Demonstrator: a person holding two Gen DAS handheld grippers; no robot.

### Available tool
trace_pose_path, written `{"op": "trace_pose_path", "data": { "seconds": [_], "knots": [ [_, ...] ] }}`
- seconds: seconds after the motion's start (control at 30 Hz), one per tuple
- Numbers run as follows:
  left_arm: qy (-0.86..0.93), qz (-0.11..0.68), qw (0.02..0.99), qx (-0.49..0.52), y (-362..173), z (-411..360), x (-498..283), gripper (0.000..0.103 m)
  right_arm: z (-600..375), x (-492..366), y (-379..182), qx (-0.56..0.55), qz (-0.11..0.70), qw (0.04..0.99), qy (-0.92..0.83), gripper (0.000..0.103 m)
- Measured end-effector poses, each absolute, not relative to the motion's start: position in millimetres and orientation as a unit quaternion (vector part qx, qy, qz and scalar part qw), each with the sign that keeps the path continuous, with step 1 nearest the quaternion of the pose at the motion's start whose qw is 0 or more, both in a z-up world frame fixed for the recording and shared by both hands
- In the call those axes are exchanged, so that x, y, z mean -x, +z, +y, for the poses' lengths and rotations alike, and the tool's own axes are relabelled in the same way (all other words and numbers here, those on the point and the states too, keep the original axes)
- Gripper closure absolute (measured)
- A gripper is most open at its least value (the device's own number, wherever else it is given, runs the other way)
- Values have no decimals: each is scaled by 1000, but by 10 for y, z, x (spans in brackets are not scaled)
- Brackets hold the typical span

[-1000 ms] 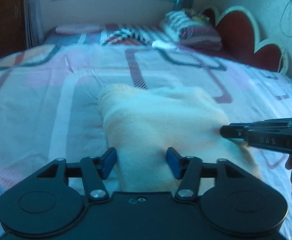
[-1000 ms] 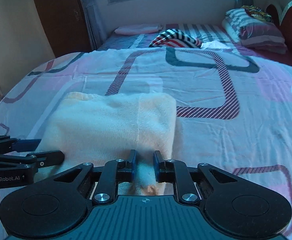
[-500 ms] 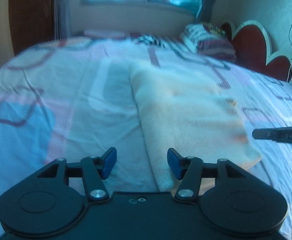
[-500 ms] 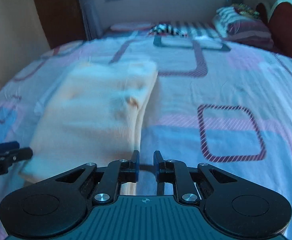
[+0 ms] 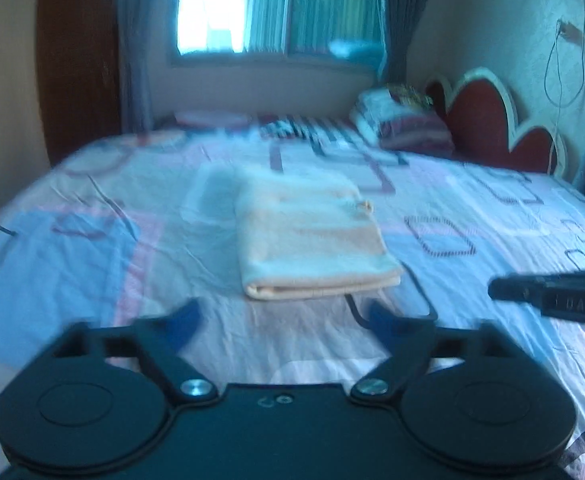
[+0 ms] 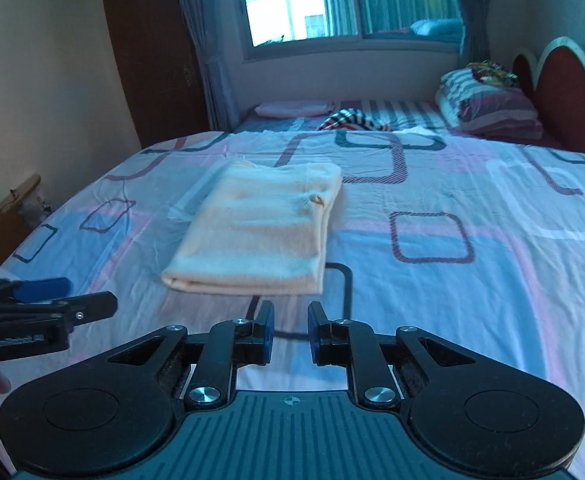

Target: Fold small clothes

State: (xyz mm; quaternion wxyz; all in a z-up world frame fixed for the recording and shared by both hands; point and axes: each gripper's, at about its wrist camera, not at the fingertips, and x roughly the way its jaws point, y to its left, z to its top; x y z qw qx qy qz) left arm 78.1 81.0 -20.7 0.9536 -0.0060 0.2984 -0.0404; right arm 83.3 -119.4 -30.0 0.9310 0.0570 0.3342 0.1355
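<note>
The folded cream garment (image 6: 258, 236) sits flat on the bedsheet (image 6: 472, 292). Both claws hang just short of its near edge (touching nothing): left gripper (image 5: 288, 322) spread wide, right gripper (image 6: 290, 334) parted slightly.

Patterned bedsheet (image 6: 432, 288), striped pillows (image 6: 488, 108), red headboard (image 6: 564, 92), window (image 6: 332, 4).

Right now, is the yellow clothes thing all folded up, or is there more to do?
It looks folded: the cream garment lies on the bedsheet as a neat rectangle with stacked layers showing at its near edge. Nothing is in hand: the left gripper and the right gripper are both open, short of the cloth and not touching it. A striped item lies farther up the bed; whether it needs folding, I cannot tell.
</note>
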Motion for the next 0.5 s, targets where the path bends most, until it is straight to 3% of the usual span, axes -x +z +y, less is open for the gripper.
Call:
{"op": "trace_pose_path", "data": {
  "seconds": [0.03, 0.07, 0.5],
  "knots": [
    [-38, 285, 958, -1, -154, 784, -654, 1, -1221, -730, -271, -59, 328, 934, 129, 25],
    [-40, 283, 958, -4, -113, 761, -565, 1, -1267, -591, -230, -60, 310, 940, 127, 2],
    [-29, 259, 965, -13, 210, 587, 306, 1, -1370, 230, 85, -50, 305, 944, 117, 0]
  ]
}}
